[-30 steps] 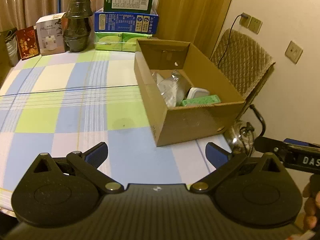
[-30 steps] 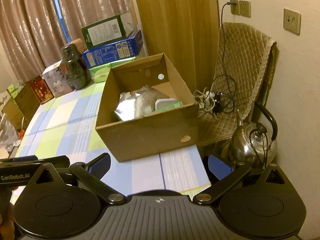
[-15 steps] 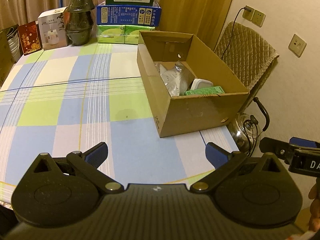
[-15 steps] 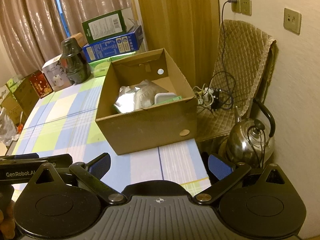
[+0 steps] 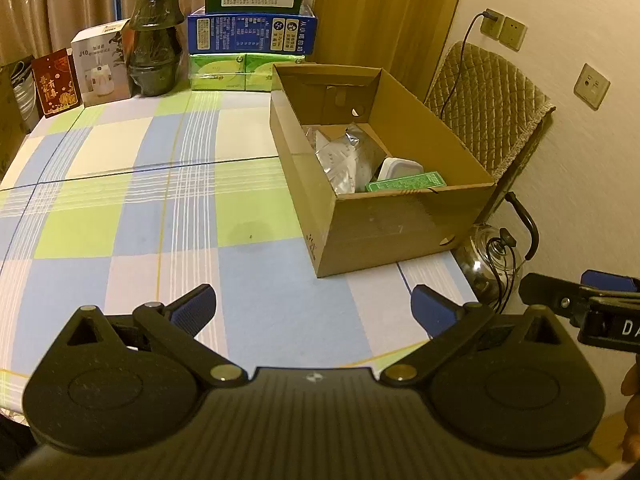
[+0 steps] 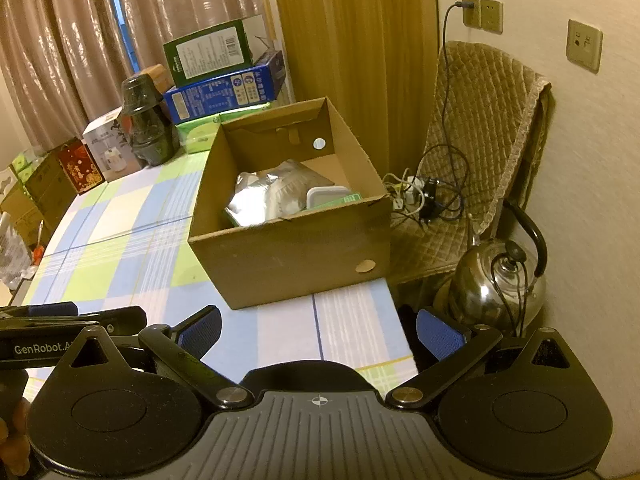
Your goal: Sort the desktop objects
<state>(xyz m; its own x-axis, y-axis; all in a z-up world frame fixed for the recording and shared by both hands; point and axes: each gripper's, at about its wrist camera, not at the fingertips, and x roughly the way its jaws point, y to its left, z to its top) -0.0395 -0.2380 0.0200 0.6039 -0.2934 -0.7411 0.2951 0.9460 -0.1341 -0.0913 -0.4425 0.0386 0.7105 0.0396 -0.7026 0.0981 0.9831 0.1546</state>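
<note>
Checked blue, green and white tablecloth [image 5: 120,184] over the table, open brown cardboard box [image 5: 400,224] at its right edge holding a silver foil bag [image 6: 260,200], a white lidded container [image 5: 400,168] and a green flat packet [image 5: 408,182]. Stacked cartons [image 5: 252,32] and a dark jar [image 5: 154,40] along the far curtain side; quilted chair [image 6: 480,120] and steel kettle [image 6: 496,288] beside the wall. Left gripper [image 5: 314,306] and right gripper [image 6: 318,330] both spread wide, empty, above the near table edge.

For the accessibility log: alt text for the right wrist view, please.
An open cardboard box on a checked tablecloth holds a silver foil bag and white container. The open, empty right gripper hovers before it.
</note>
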